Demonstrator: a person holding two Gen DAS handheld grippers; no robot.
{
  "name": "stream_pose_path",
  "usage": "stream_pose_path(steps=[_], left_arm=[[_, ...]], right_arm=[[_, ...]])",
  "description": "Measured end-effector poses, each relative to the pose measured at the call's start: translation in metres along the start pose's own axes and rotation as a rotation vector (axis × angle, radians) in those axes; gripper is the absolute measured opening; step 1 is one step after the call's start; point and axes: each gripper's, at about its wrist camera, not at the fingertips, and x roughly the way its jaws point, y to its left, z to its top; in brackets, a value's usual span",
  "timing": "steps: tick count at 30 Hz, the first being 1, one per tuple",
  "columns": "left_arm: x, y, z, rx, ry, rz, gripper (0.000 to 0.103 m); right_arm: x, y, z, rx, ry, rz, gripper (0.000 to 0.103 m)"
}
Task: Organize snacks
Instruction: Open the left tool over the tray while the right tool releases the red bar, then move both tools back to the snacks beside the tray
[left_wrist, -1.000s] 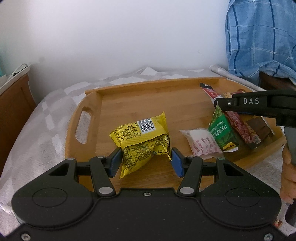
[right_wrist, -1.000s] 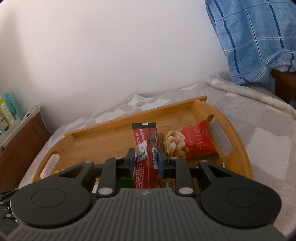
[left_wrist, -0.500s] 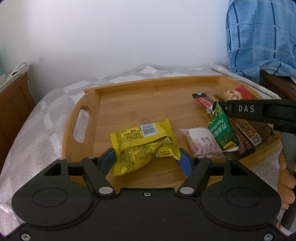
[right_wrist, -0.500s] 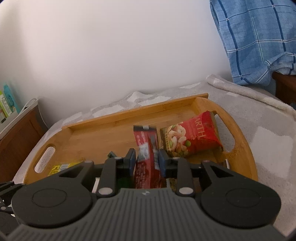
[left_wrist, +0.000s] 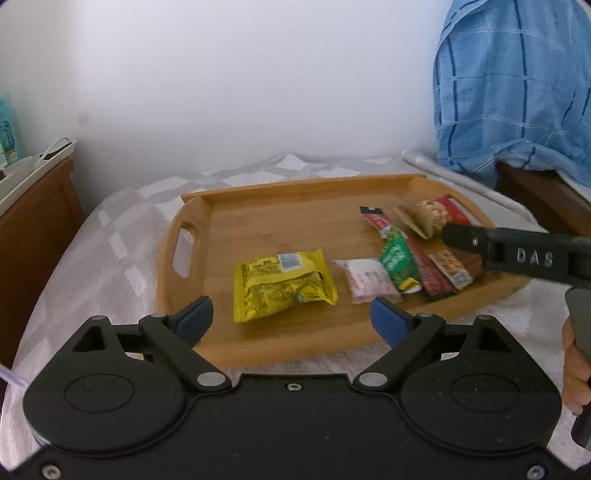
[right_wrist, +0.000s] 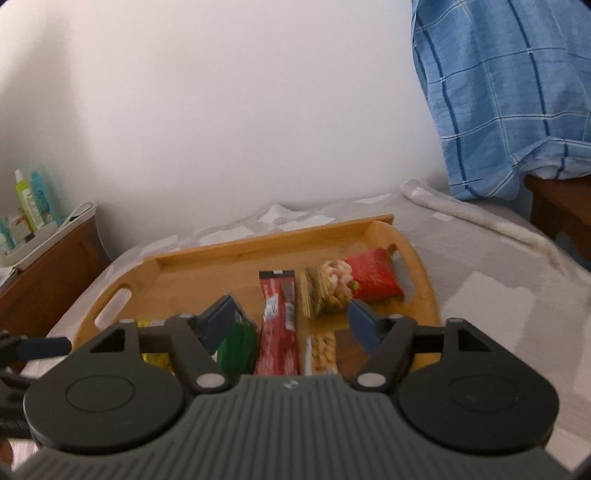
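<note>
Left gripper (left_wrist: 291, 319) and right gripper (right_wrist: 293, 319), just opening, apparently hold nothing (snacks lie on tray (left_wrist: 258, 206)).

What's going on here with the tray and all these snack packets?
A person is sorting snacks on a wooden tray with a handheld claw in each hand. The left claw has just been opening, and the yellow packet lies flat, free of its pads. The right claw has also just been opening, with the red bar lying loose between its fingers beside the other packets.
</note>
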Motion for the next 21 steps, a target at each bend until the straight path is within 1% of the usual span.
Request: stream_pose_path(steps=[1,4,8,10,11,16,21], left_arm=[[-0.005,-0.002,-0.002,0.0,-0.002,0.001,0.093],[-0.023,-0.007,-0.01,-0.005,-0.01,0.003,0.093],[-0.048,-0.01,-0.026,-0.037,-0.018,-0.006,0.096],[-0.059,-0.011,-0.037,-0.056,-0.02,-0.008,0.096],[-0.064,-0.012,-0.043,-0.06,-0.019,-0.008,0.096],[-0.08,-0.014,-0.07,-0.088,-0.019,-0.019,0.097],[-0.086,-0.016,-0.092,-0.105,0.003,-0.034,0.097]], right_arm=[[-0.007,-0.001,-0.003,-0.009,0.0,0.002,0.087],[-0.025,-0.004,-0.01,-0.035,0.001,0.002,0.09],[-0.051,-0.009,-0.024,-0.07,0.005,-0.003,0.094],[-0.063,-0.013,-0.032,-0.089,0.01,0.004,0.102],[-0.068,-0.014,-0.036,-0.099,0.012,0.009,0.103],[-0.089,-0.015,-0.057,-0.145,0.031,0.002,0.103],[-0.1,-0.014,-0.075,-0.191,0.065,0.006,0.103]])
